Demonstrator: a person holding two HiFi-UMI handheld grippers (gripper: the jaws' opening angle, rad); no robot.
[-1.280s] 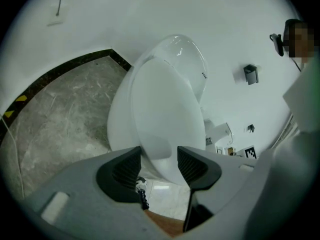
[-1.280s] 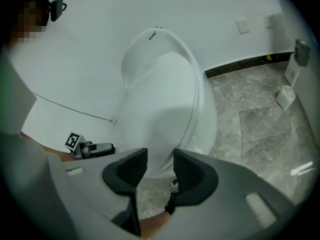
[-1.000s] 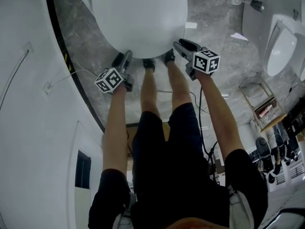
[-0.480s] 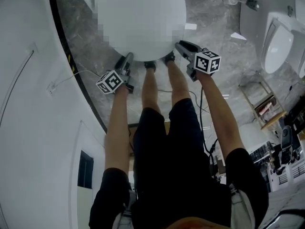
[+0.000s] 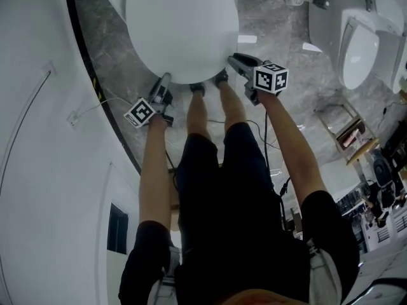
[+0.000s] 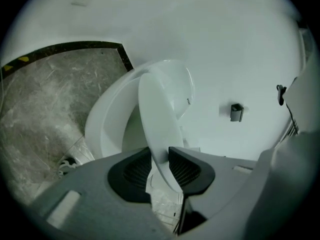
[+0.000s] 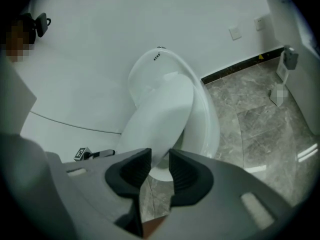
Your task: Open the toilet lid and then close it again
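The white toilet lid (image 5: 181,30) fills the top of the head view. Its front rim is lifted clear of the seat (image 6: 107,119), so the lid (image 6: 157,114) stands tilted over the bowl. My left gripper (image 5: 164,80) is at the rim's front left. Its jaws are closing, and in the left gripper view the rim runs between the pads of that gripper (image 6: 160,164) and touches both. My right gripper (image 5: 234,59) holds the rim's front right. In the right gripper view the lid (image 7: 160,119) sits pinched in that gripper (image 7: 160,166), above the seat (image 7: 205,119).
The person's feet (image 5: 206,84) stand just in front of the bowl on grey marble floor (image 5: 280,37). A curved white wall with a black skirting (image 5: 95,88) runs along the left. A white urinal (image 5: 356,49) and a small rack (image 5: 346,135) are at the right.
Both grippers have risen with the lid's front rim, which has come up off the seat. The left gripper has rolled and narrowed onto the rim.
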